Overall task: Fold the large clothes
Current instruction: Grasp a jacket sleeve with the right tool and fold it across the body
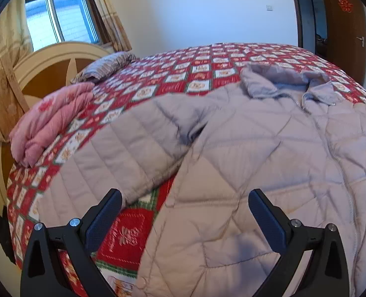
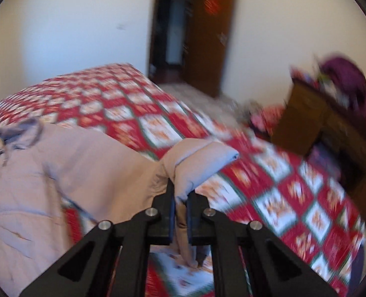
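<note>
A pale lilac quilted jacket point(image 1: 257, 148) lies spread front-up on the red patterned bedspread point(image 1: 195, 64), collar and zip toward the far side. Its left sleeve point(image 1: 123, 153) stretches down toward the near bed edge. My left gripper point(image 1: 183, 212) hovers open above the jacket's lower left side, with nothing between its fingers. In the right wrist view the jacket point(image 2: 34, 173) fills the left, and my right gripper point(image 2: 180, 198) is shut on the right sleeve's cuff point(image 2: 197, 160), which is lifted off the bedspread point(image 2: 282, 185).
A folded pink blanket point(image 1: 49, 126) and a striped pillow point(image 1: 106, 66) lie by the cream headboard point(image 1: 54, 59). A wooden dresser point(image 2: 319, 123) piled with things stands beside the bed. An open door point(image 2: 207, 32) is at the back wall.
</note>
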The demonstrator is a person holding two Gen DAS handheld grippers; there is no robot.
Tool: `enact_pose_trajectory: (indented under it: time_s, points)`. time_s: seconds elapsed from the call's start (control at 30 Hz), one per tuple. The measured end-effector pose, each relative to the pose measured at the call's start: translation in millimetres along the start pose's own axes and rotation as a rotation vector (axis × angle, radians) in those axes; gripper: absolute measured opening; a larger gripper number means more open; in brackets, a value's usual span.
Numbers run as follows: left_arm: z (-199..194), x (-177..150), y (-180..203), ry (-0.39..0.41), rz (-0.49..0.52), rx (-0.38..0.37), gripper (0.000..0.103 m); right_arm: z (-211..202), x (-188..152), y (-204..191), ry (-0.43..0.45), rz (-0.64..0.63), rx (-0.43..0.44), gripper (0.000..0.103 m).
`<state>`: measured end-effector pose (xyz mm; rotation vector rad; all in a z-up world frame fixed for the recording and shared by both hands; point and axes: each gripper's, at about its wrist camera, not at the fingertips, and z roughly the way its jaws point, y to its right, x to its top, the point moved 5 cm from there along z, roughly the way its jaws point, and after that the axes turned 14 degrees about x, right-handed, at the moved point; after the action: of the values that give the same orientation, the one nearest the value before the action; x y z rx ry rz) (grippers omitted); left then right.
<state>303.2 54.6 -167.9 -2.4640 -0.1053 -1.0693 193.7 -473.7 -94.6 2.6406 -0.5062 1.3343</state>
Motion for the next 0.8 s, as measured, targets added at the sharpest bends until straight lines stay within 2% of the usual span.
enact_pose_trajectory:
  time_s: [0.17,0.43,0.57,0.7,0.77,0.8]
  points:
    - [-11.9,20.3,-3.9,0.033,-0.011,-0.016,0.102,-2.2,30.0,-93.8,0.065,-0.175,0.084,0.009]
    - [-7.5,36.2,-2.2,0.038,-0.044,-0.03,0.102,35.4,14.0,-212.7,0.061,-0.335,0.211,0.009]
    - [7.8,32.3,4.2,-0.016,-0.048,-0.051,0.102,48.2,-2.8,-251.9,0.045,-0.357,0.265,0.009]
    - [18.1,27.5,6.0,-0.04,-0.048,-0.04,0.102,62.6,-25.0,-282.9,0.022,-0.372,0.336,0.009]
    - [20.4,26.8,5.4,-0.044,-0.043,-0.031,0.102,66.2,-33.5,-294.5,0.0,-0.378,0.386,0.014]
    - [21.2,27.9,4.1,-0.047,-0.043,-0.022,0.102,64.9,-38.0,-299.5,-0.008,-0.383,0.4,0.019]
